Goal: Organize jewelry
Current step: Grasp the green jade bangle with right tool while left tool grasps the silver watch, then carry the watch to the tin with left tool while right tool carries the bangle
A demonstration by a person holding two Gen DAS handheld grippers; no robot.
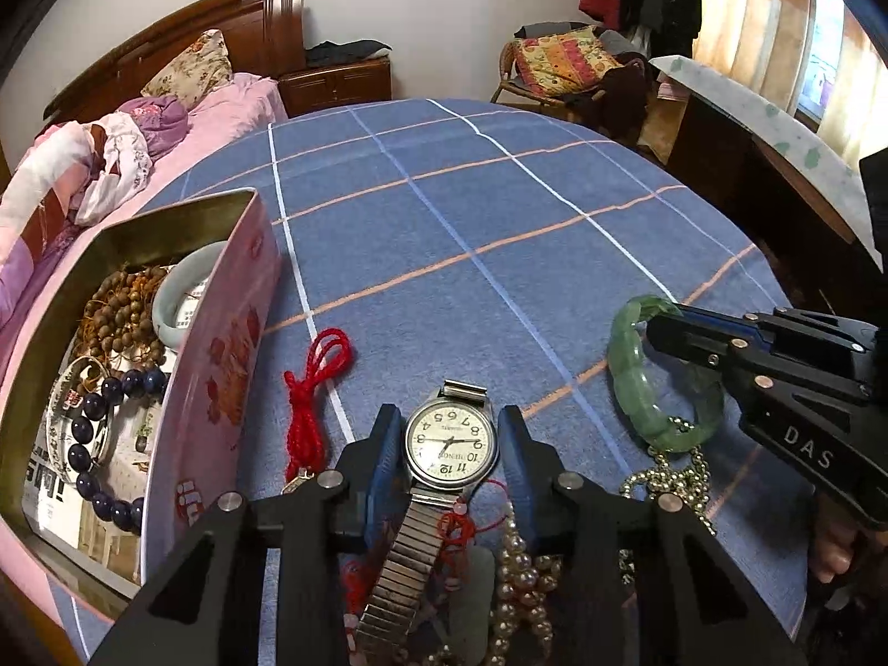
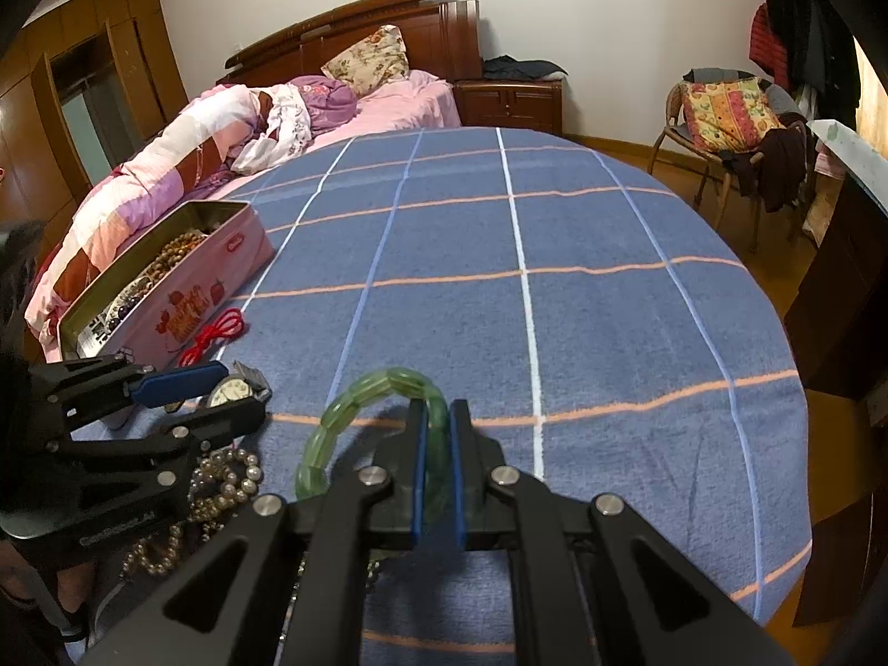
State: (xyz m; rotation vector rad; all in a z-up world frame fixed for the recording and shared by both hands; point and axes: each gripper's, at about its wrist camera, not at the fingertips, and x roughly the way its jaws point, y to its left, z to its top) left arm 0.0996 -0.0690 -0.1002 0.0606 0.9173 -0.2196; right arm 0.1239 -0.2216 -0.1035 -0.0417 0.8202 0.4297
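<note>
**Watch and jade bracelet both getting picked at on the blue checked cloth**

Closest in there's a jumble of jewelry on the tabletop (image 1: 499, 211), which has a blue checked cloth over it: a pearl necklace (image 1: 519, 583), a silvery bead chain (image 1: 674, 480) and the metal strap of a wristwatch (image 1: 450, 441). The left gripper (image 1: 450, 433) has its blue fingers (image 1: 384, 452) either side of the watch case, sitting right up against it, but I honestly can't tell if they're actually squeezing it or just flanking it. Over on the right, the right gripper (image 2: 437, 433) has its fingers nearly pressed together, pinching one side of the green jade bracelet (image 2: 361, 399), the rest of the loop curving off to the left. A red cord (image 1: 313, 388) lies just left of the watch. Next to that is the pink tin (image 1: 222, 366), open, with brown wooden beads (image 1: 119, 305), dark blue beads (image 1: 105, 444) and a pale bangle (image 1: 177, 299) inside. Further back there's a bed (image 2: 388, 105) with pink bedding and a chair (image 2: 721, 127) piled with clothes.
</note>
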